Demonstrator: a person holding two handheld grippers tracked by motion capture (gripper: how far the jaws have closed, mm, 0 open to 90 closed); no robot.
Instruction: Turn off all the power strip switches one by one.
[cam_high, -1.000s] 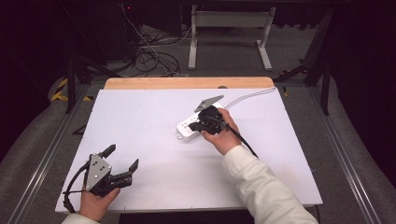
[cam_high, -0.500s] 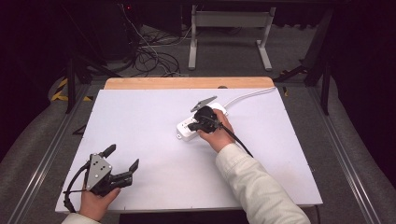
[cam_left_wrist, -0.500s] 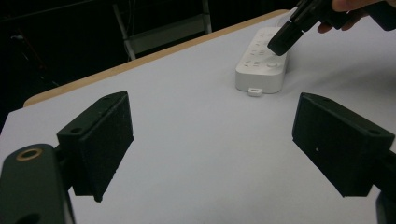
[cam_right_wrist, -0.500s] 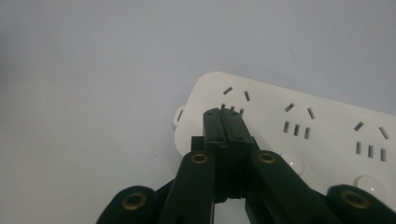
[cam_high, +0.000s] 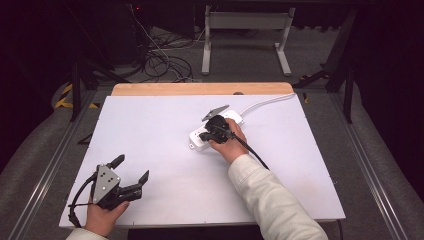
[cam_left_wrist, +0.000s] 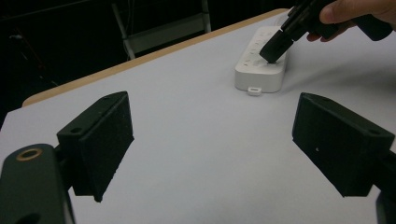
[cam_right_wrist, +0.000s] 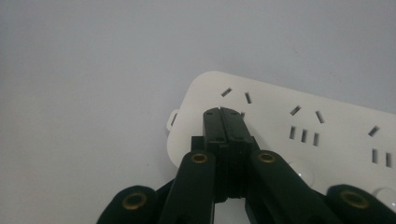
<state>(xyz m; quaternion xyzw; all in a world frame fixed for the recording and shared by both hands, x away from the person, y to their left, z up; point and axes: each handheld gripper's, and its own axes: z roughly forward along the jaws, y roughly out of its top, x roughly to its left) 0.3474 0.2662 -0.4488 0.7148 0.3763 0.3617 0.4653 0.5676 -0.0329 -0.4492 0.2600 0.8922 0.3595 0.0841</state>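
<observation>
Looking down from the high view, a white power strip (cam_high: 216, 131) lies right of centre on the white table (cam_high: 150, 130), its cord running toward the far right corner. The right gripper (cam_high: 204, 135) rests on the strip's near end with the right hand (cam_high: 227, 140) behind it; the left gripper (cam_high: 131, 172) sits well apart near the table's front left corner, jaws spread wide and holding nothing.

Left gripper view: both black jaws stand far apart over bare table. Beyond them the power strip (cam_left_wrist: 261, 65) lies flat, and the right gripper (cam_left_wrist: 273, 46) meets its top face at the near end.

Right gripper view: the right gripper (cam_right_wrist: 225, 116) has its jaws pressed together with nothing between them, tips on the strip (cam_right_wrist: 327, 135) beside the first socket, just ahead of a round button (cam_right_wrist: 299, 171).

Judged progress: contact with the strip is made; any button press appears not yet done, since the tips sit on the socket area.
</observation>
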